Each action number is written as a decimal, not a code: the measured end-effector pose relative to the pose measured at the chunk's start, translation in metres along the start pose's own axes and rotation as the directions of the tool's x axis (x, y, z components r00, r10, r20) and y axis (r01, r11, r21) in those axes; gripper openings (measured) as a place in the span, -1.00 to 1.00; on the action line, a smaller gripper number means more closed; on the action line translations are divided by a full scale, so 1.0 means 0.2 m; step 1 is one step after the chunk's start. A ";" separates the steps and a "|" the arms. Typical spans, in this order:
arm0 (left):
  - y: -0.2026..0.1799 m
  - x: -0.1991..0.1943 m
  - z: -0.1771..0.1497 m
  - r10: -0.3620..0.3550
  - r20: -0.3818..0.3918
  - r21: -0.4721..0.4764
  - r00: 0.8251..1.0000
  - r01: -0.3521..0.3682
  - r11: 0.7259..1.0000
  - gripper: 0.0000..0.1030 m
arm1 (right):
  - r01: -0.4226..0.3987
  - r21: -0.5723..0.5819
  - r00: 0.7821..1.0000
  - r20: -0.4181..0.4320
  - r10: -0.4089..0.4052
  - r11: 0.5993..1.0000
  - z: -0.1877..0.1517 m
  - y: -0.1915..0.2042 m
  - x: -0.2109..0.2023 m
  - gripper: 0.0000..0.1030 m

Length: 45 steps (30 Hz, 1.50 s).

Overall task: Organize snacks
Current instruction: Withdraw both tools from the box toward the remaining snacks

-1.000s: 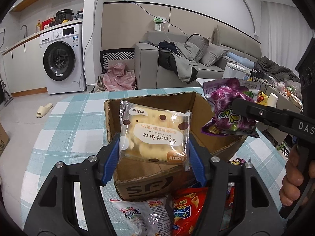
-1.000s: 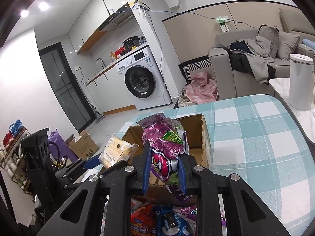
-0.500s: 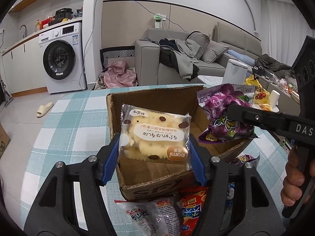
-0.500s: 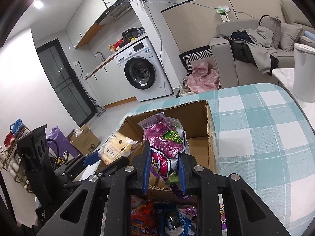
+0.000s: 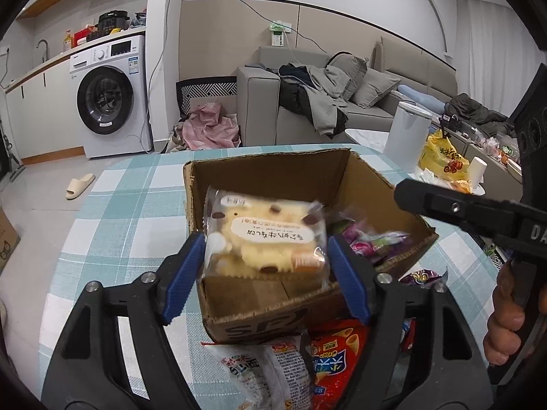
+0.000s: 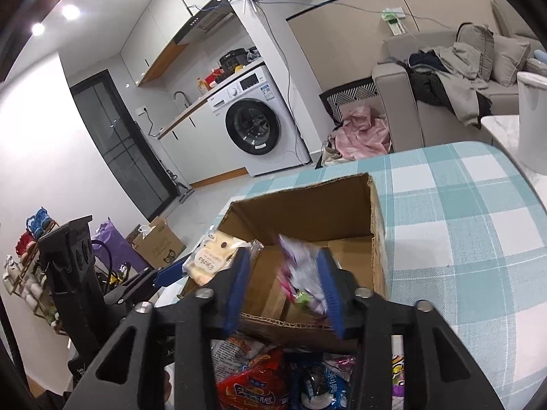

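Observation:
An open cardboard box [image 5: 383, 184] [image 6: 376, 218] stands on the checked table. My left gripper [image 5: 265, 273] has spread its blue pads; the yellow cake packet [image 5: 263, 235] [image 6: 208, 259] is blurred between them, over the box's near side. My right gripper [image 6: 283, 290] is open above the box; the purple snack bag [image 6: 301, 273] is blurred, falling beside its right pad. That bag shows inside the box in the left wrist view [image 5: 365, 242].
Several snack packs lie in front of the box, among them a red crisp bag [image 5: 338, 365] [image 6: 253, 386] and a white pack [image 5: 266, 376]. The teal checked tablecloth [image 6: 461, 232] extends right. A white bin [image 5: 407, 136] stands beyond the table edge.
My right gripper has opened and the purple bag has dropped into the box. My left gripper's pads have spread and the cake packet is slipping down. Both grippers have moved in over the box.

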<state>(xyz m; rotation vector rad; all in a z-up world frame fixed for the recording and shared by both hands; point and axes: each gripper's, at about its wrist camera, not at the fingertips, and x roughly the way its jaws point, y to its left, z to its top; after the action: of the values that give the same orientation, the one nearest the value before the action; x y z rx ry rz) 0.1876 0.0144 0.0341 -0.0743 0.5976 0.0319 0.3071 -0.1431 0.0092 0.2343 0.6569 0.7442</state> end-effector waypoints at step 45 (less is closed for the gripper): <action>0.06 -0.33 -0.29 0.015 -0.040 -0.020 0.999 -0.016 1.000 0.98 | 0.133 -0.132 0.986 -0.079 -0.144 0.982 -0.31 -0.04 -0.30 0.99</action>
<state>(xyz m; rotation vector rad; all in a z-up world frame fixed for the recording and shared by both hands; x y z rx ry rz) 0.1008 0.0218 0.0228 -0.0903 0.6380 0.0521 0.2391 -0.1915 -0.0139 0.0390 0.6996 0.6616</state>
